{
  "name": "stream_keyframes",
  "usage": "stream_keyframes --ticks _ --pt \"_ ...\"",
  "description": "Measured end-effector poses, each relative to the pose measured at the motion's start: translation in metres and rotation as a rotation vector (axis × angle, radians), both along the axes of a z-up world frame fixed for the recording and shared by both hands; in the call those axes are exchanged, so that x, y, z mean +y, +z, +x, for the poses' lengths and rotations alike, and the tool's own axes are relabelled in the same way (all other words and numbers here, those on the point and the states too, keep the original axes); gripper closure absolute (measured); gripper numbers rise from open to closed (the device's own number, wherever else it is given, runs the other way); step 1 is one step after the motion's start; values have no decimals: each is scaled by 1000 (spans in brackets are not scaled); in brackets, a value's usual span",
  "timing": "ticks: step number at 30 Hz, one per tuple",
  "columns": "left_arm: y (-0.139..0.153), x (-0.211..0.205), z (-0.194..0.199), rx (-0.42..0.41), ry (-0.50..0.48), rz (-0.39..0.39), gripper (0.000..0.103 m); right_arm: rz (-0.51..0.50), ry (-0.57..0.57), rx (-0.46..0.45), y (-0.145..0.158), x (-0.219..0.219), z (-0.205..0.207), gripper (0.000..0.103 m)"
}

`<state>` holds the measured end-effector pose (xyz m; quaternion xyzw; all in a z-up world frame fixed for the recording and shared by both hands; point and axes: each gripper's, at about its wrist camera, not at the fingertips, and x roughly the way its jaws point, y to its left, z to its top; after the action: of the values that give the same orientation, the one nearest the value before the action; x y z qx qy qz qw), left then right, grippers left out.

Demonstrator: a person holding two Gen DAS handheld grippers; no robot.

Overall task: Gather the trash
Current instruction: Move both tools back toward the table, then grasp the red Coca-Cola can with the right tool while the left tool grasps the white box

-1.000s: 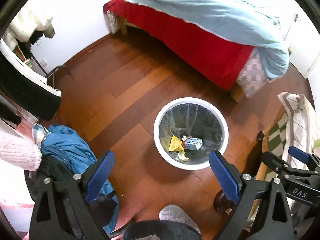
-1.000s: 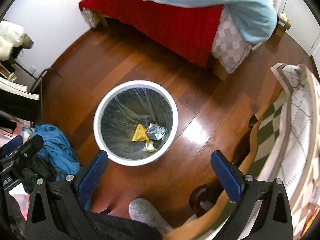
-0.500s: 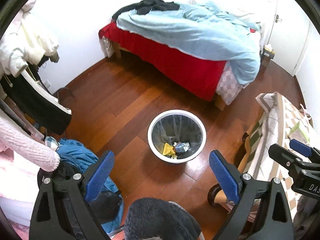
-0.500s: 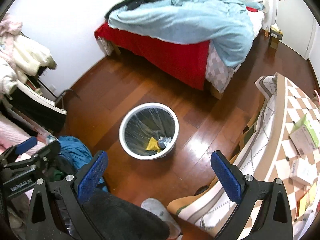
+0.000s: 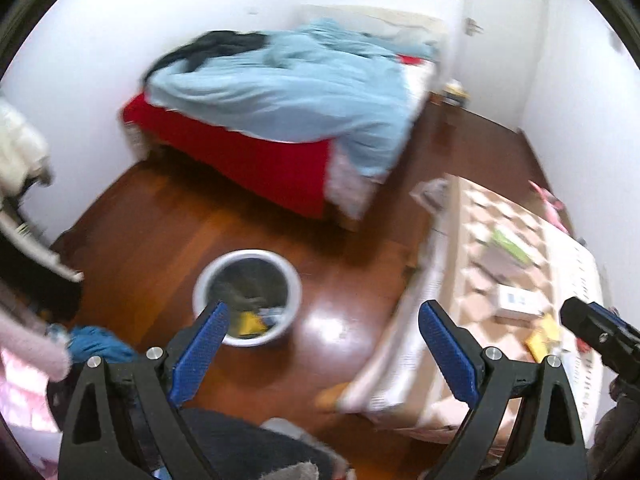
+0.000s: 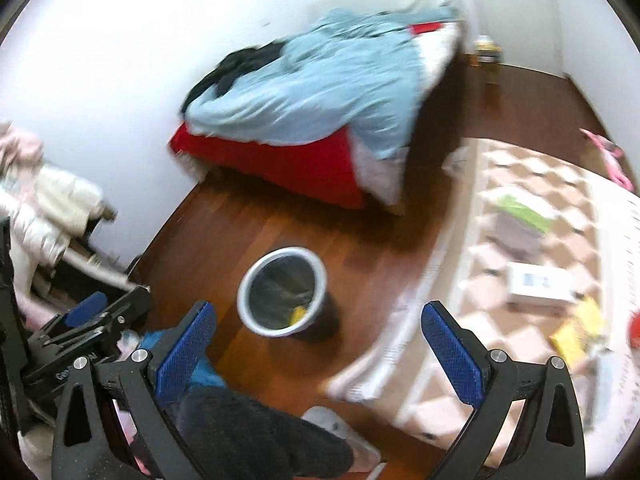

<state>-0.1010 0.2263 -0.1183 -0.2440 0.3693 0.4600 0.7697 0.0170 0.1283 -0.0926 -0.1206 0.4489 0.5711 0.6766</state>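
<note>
We hold the left gripper (image 5: 322,338) w/ jaws wide apart, nothing between them; the right gripper (image 6: 316,340) likewise spread and empty. Both hang high over the wood floor (image 6: 240,232). Below stands the white bin (image 6: 282,292), lined w/ a clear bag, some scraps already inside. Remaining trash lies on the checkered table (image 6: 540,360) to the right: a yellow wrapper (image 6: 576,330) near its front edge, a white box (image 6: 538,282) just behind. Both views blurred, so details approx. We judge the wrapper light, thin and crushable: pinch it at a raised fold. The box looks stiff and light: take it across a short side. Room: open floor between bin and table; bed (image 5: 280,120) well apart; mind the table edge and hanging cloth on the way down
</note>
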Motion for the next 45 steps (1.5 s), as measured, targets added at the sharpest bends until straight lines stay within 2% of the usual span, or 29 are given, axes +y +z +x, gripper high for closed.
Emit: stream_keyframes --ticks 5,8,12,17,23,30,32,34,40,42,45 --pt "-20 -23 94 12 -152 -40 6 -36 -213 -38 0 -56 79 0" --pt "-36 -38 151 49 -287 -27 6 -78 -352 -52 -10 -90 132 0" --pt "-73 -60 226 211 -549 35 7 -150 -491 -22 -35 -133 204 0" --pt "-122 -80 284 407 -823 91 7 -233 -601 -14 -68 -171 263 0" --pt "-160 -98 316 575 -1015 142 7 -276 -698 5 -110 -201 306 0" --pt "-182 -102 336 655 -1089 137 7 -281 -766 -9 -149 -207 338 0" --pt "-184 -102 336 650 -1098 144 18 -272 -771 -11 -155 -207 342 0" --pt "-189 -101 337 667 -1099 140 41 -276 -776 -16 -162 -205 347 0" --pt "-192 -100 334 654 -1103 147 46 -270 -786 -16 -173 -201 353 0" --pt "-191 -102 333 649 -1103 149 48 -269 -784 -27 -173 -199 354 4" --pt "-190 -102 331 645 -1099 153 51 -270 -780 -38 -176 -196 357 18"
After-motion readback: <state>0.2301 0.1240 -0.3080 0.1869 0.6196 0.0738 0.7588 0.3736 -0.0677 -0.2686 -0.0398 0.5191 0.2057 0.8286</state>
